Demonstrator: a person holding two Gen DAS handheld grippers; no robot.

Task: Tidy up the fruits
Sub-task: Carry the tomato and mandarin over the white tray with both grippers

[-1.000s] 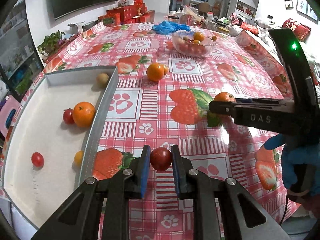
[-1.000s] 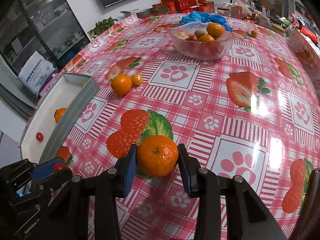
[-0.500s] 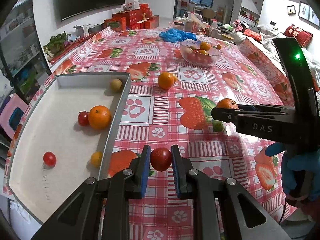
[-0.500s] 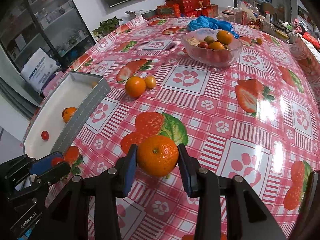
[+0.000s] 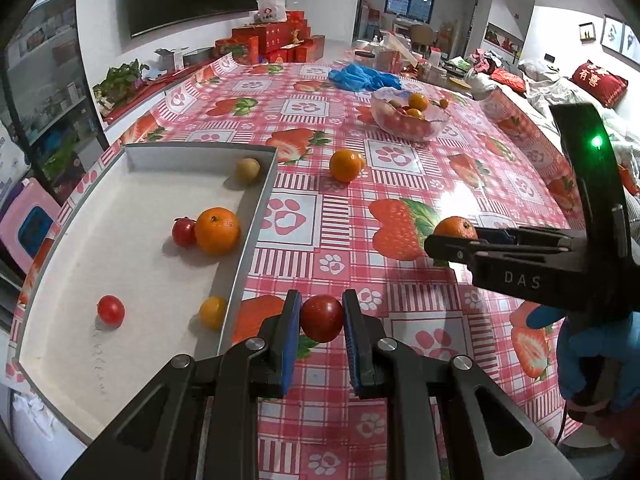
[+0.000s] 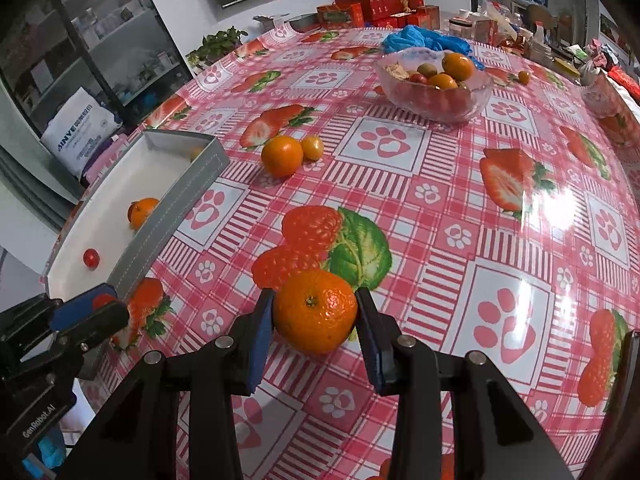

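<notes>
My left gripper is shut on a small red tomato, held above the tablecloth just right of the grey tray. In the tray lie an orange, two red tomatoes, a small yellow fruit and a pale round fruit. My right gripper is shut on an orange, lifted over the printed strawberry; the same gripper shows at the right of the left wrist view. The left gripper appears at the lower left of the right wrist view.
A loose orange and a small yellow fruit lie mid-table. A glass bowl with several fruits stands farther back, blue gloves behind it. Red boxes line the far edge. A blue-gloved hand holds the right gripper.
Both grippers have risen a little with their fruits, so the table and tray look farther away. The grips are unchanged.
</notes>
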